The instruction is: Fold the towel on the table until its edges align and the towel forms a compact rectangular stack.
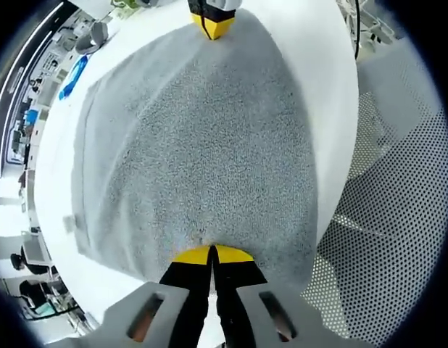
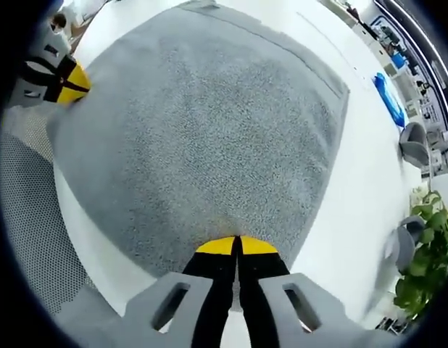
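Left gripper (image 1: 212, 255): two black jaws with yellow tips, meeting along a thin seam; pale grey moulded housing either side of the jaws, each side bearing one slanted oblong recess.

Right gripper (image 2: 236, 245): same build, black jaws, yellow tips, light grey housing with two oblong recesses flanking the jaws. In the left gripper view its yellow tip carries a black centre line.

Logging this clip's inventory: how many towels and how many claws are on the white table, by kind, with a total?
Grey towel: 1
Yellow-tipped claws: 2, the left claw and the right claw, each shut on a towel edge
White table: 1
Total: 4
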`<state>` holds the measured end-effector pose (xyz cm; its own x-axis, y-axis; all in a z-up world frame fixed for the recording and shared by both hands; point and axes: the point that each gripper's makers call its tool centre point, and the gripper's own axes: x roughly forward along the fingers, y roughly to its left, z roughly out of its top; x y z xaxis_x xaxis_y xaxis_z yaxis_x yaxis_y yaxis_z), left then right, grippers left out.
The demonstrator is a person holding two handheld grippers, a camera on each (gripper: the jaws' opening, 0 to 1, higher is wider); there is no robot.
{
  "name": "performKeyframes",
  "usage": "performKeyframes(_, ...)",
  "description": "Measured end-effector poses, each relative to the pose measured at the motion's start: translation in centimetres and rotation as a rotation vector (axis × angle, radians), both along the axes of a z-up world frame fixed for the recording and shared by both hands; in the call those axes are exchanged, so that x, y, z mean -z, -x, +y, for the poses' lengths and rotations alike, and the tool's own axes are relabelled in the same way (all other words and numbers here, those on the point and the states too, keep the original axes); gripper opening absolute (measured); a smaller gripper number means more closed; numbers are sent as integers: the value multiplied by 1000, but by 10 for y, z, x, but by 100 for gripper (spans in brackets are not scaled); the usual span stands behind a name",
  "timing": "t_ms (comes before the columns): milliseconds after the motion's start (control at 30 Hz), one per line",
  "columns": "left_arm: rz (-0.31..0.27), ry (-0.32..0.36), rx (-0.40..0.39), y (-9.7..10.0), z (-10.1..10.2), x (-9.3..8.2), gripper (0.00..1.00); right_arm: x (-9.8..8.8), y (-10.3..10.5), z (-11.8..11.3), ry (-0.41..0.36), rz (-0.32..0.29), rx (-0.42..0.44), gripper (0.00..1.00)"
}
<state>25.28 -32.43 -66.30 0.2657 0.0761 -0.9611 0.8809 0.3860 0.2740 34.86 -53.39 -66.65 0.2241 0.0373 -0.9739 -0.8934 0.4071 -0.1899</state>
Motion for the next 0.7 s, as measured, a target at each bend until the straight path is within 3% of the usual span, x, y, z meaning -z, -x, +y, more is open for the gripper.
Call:
performKeyframes(133,3,-24,6,0,-1,1,1,1,2,0,46,-49,-57,0)
performKeyframes(367,-3,-12,14,-1,0,0,1,1,6,-1,89,-72,-76,0)
performKeyframes(567,-17,-12,31,-1,2,0,1,-1,9,-3,63,-50,-47,0)
performKeyframes(700,-14,-9,1,-4,4,0,1,-1,10,-4,19,-52,-24,0)
